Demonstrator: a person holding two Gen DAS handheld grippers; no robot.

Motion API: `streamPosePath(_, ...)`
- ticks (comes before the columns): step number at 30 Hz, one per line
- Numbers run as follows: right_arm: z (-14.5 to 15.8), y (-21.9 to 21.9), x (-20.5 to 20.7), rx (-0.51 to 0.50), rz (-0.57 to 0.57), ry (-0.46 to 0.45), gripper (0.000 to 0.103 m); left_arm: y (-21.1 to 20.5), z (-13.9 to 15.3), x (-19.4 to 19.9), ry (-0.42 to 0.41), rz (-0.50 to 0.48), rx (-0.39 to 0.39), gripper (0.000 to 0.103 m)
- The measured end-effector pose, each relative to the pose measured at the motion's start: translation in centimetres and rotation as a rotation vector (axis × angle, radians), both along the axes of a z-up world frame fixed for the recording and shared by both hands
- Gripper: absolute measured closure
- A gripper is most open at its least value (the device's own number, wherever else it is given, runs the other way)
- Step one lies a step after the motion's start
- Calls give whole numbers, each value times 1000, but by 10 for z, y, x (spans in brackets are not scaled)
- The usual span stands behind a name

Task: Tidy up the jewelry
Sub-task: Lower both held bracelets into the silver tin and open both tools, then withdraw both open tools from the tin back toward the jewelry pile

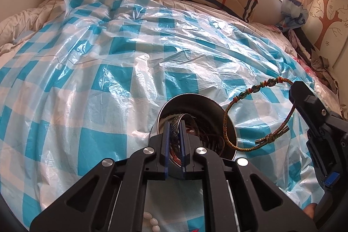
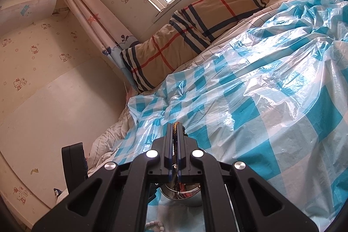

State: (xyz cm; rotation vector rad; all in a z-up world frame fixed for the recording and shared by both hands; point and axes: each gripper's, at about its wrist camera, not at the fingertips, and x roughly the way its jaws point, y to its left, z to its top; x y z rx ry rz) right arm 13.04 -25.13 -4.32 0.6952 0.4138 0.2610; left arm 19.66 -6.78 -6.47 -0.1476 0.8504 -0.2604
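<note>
- The left gripper [image 1: 175, 134] is nearly closed on the rim of the bowl [image 1: 217, 111], which stands on the checked sheet [image 1: 108, 71].
- The right gripper [image 2: 174, 129] is closed on the bracelet [image 1: 261, 114], which hangs above the bowl's right edge.
- White beads [image 1: 152, 221] lie near, on the sheet.

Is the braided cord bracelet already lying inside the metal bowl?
No: the bracelet hangs in the air from the right gripper, looping over the bowl rim, which the left gripper clamps.
</note>
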Motion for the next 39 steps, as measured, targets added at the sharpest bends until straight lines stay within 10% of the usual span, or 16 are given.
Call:
streamPosePath(9,-25,11,27,71,96,129,97,26,16,-3,-63,103,-27,95)
streamPosePath(12,-33,14,31,41,70,188,70,34,16,-2,-63,133,-30,94)
streamPosePath(25,-45,-21,21,31,-104,250,66,32,13,-5,-62,125,12,76)
streamPosePath(39,-38,59,42,-371,64,294,41,46,13,-5,-57,175,-4,66)
